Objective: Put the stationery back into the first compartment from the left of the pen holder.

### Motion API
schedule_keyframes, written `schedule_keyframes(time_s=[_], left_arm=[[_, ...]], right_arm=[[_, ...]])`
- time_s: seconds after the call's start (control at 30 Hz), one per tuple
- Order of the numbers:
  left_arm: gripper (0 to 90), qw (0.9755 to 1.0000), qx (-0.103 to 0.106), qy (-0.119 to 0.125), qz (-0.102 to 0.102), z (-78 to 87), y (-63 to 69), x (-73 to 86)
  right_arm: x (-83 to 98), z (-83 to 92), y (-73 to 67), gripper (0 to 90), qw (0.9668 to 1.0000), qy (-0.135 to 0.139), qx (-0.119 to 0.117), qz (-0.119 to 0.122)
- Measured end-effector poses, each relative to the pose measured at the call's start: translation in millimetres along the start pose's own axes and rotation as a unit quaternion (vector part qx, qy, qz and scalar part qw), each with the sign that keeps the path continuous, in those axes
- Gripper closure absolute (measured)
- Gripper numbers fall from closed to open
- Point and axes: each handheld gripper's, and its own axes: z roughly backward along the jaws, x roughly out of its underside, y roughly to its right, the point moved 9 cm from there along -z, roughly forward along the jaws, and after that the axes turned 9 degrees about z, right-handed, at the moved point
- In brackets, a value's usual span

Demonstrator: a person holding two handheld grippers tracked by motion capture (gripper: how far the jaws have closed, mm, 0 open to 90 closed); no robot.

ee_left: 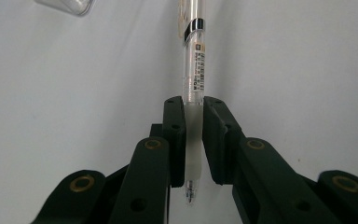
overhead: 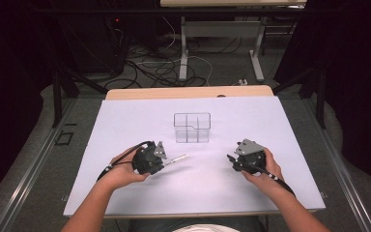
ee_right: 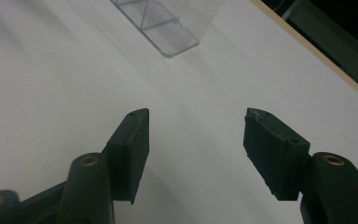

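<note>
A clear plastic pen (ee_left: 194,88) with a silver clip and a printed label sticks out from between the jaws of my left gripper (ee_left: 194,105), which is shut on its frosted grip end. In the high view the left gripper (overhead: 166,162) hovers left of centre and the pen (overhead: 176,158) points right, toward the middle of the table. A clear plastic organiser (overhead: 192,127) with several compartments stands just beyond, at the table's centre. My right gripper (overhead: 230,158) is on the right side, and its jaws (ee_right: 196,140) stand apart with nothing between them.
A white sheet (overhead: 125,125) covers the table, with a wooden edge (overhead: 188,92) at the far side. Beyond it are a dark floor with cables and the legs of another table (overhead: 183,53). A corner of the organiser (ee_right: 163,28) lies ahead of the right gripper.
</note>
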Motion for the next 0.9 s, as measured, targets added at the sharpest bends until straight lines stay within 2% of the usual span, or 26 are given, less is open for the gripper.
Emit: schedule_keyframes(time_s=[0.03,0.13,0.17,0.2,0.23,0.3,0.33,0.37,0.4,0.43,0.47,0.5,0.53,0.57,0.6,0.63,0.7,0.73,0.77,0.83,0.87,0.9], left_arm=[[79.8,1.0000,0.000,0.000,-0.002,-0.4,0.6,-1.7],[79.8,1.0000,0.002,-0.001,-0.003,-2.0,2.4,-5.8],[79.8,1.0000,0.001,-0.002,-0.005,-2.0,2.7,-6.9],[79.8,1.0000,0.003,0.001,-0.002,-2.5,3.5,-8.4],[79.8,1.0000,0.006,-0.001,-0.001,-2.4,4.1,-9.4],[79.8,1.0000,0.008,-0.002,0.000,-2.9,5.1,-11.7],[79.8,0.9999,0.011,-0.002,0.003,-3.1,6.2,-12.7],[79.8,0.9999,0.013,-0.004,0.003,-3.5,7.0,-14.3],[79.8,0.9999,0.015,-0.007,0.005,-4.1,7.9,-15.7],[79.8,0.9998,0.018,-0.007,0.006,-4.8,9.0,-17.3],[79.8,0.9997,0.022,-0.009,0.010,-5.5,10.3,-18.9],[79.8,0.9994,0.029,-0.012,0.017,-6.3,11.9,-20.2],[79.8,0.9992,0.034,-0.013,0.017,-6.9,12.7,-21.8],[79.8,0.9986,0.043,-0.014,0.026,-7.7,14.4,-23.3],[79.8,0.9981,0.051,-0.016,0.031,-7.9,15.5,-24.8],[79.8,0.9974,0.059,-0.015,0.039,-8.3,16.8,-26.0],[79.8,0.9955,0.075,-0.018,0.054,-7.9,18.2,-28.8],[79.8,0.9944,0.083,-0.017,0.063,-7.5,18.5,-30.8],[79.8,0.9932,0.090,-0.018,0.071,-6.7,18.8,-32.2],[79.8,0.9906,0.102,-0.012,0.090,-6.2,18.7,-34.9],[79.8,0.9880,0.113,-0.012,0.105,-6.0,19.0,-36.1],[79.8,0.9866,0.118,-0.013,0.112,-5.8,19.1,-36.6]], right_arm=[[-4.4,0.0,-4.2,41.3,0.9993,0.007,-0.001,0.036],[-8.0,0.6,-8.6,42.5,0.9981,0.009,0.000,0.062],[-13.2,1.3,-14.1,43.8,0.9950,0.017,0.004,0.098],[-13.2,1.3,-14.1,43.8,0.9950,0.017,0.004,0.098],[-16.9,1.7,-19.2,43.8,0.9924,0.017,0.006,0.121],[-21.7,2.0,-23.0,43.7,0.9878,0.022,0.013,0.153],[-21.7,2.0,-23.0,43.7,0.9878,0.022,0.013,0.153],[-26.8,2.4,-27.7,43.8,0.9835,0.028,0.015,0.178],[-26.8,2.4,-27.7,43.8,0.9835,0.028,0.015,0.178],[-28.9,2.7,-30.4,43.8,0.9821,0.030,0.014,0.186],[-33.3,3.2,-35.3,43.8,0.9784,0.035,0.016,0.203],[-35.2,3.2,-38.3,43.8,0.9764,0.038,0.015,0.212],[-35.2,3.2,-38.3,43.8,0.9764,0.038,0.015,0.212],[-38.1,2.8,-43.0,43.8,0.9701,0.039,0.016,0.239],[-40.1,2.1,-45.7,43.8,0.9676,0.046,0.020,0.248],[-39.9,3.5,-45.7,43.9,0.9627,0.036,0.022,0.267],[-41.0,2.8,-48.9,44.8,0.9616,0.038,0.024,0.271],[-43.2,1.5,-51.3,46.2,0.9573,0.049,0.026,0.284],[-44.0,1.7,-53.7,47.6,0.9527,0.048,0.027,0.299],[-44.5,2.7,-58.1,49.5,0.9514,0.042,0.026,0.304],[-47.8,0.4,-61.4,50.4,0.9457,0.062,0.029,0.318],[-47.8,0.4,-61.4,50.4,0.9457,0.062,0.029,0.318]])
